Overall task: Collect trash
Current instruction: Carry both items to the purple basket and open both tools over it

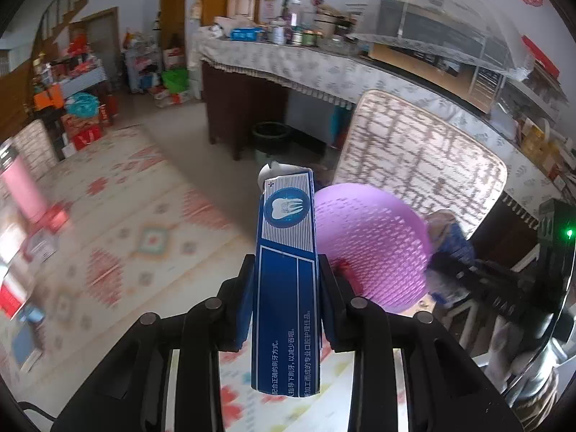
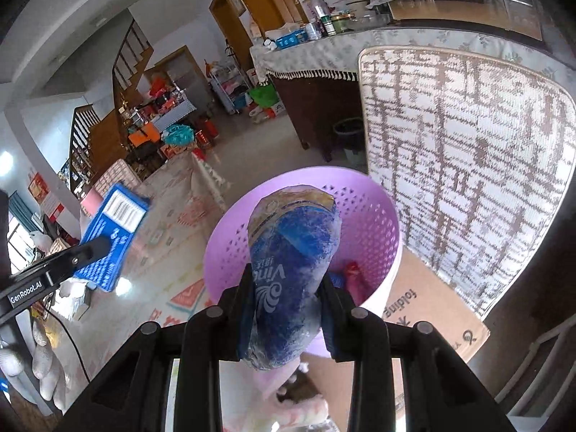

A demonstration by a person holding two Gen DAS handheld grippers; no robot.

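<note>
Holding light trash in both: the left hand-held gripper [image 1: 284, 280] is clamped on a stiff blue toothpaste carton [image 1: 286, 270] at mid-length, beside the purple basket [image 1: 374, 244]; the right hand-held gripper [image 2: 286, 288] squeezes a soft, crushable tissue wrapper [image 2: 291, 262] at its middle, over the basket's mouth.

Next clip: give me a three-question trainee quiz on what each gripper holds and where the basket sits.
1. True or false: the left gripper is shut on a blue toothpaste box.
2. What does the right gripper hold? A) a glass jar B) a crumpled blue wrapper C) a spoon
3. Fill in: in the right wrist view, the wrapper is held over the open ____ basket.

Key: 1 true; 2 B; 3 purple.
</note>
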